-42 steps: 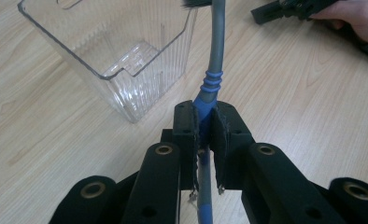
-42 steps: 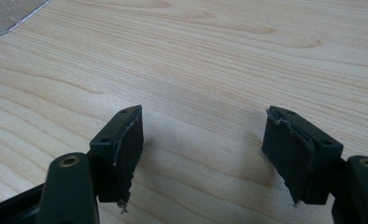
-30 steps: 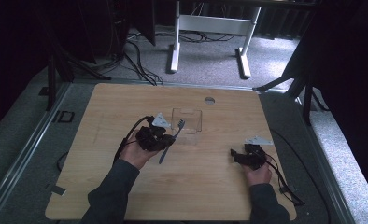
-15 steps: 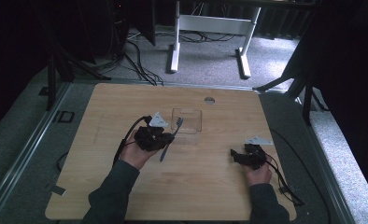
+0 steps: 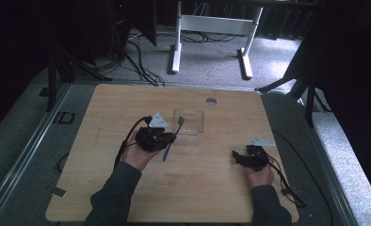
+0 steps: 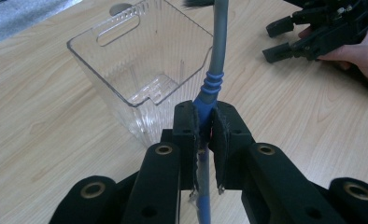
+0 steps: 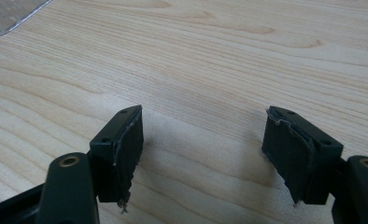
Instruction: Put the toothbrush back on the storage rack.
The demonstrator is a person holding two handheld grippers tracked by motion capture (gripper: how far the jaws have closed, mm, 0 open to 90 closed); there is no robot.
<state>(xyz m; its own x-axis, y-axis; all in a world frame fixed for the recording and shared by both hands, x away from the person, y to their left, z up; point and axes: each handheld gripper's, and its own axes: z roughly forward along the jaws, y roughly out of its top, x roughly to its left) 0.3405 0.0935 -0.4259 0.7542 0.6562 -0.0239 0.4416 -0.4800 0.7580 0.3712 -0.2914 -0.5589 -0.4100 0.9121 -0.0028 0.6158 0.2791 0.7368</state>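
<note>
dark carpet and a white desk frame (image 5: 211,28) lie beyond a pale wooden table (image 5: 127,101) with rounded corners and broad bare board on every side of the work. near its middle the left gripper (image 5: 156,139) pinches a grey-and-blue toothbrush (image 5: 173,136) by the blue part of its handle, jaws pressed tight on it, the bristled head tilted over the near rim of a clear plastic bin (image 5: 189,121). in the left gripper view the toothbrush (image 6: 213,74) rises beside the ribbed bin (image 6: 140,70), its bristles cut off at the top edge and its lower handle hidden behind the jaws. the right gripper (image 5: 242,159) rests near the table's right edge, well apart from the bin, jaws spread wide over bare wood in its own view (image 7: 203,140). no writing is legible anywhere.
</note>
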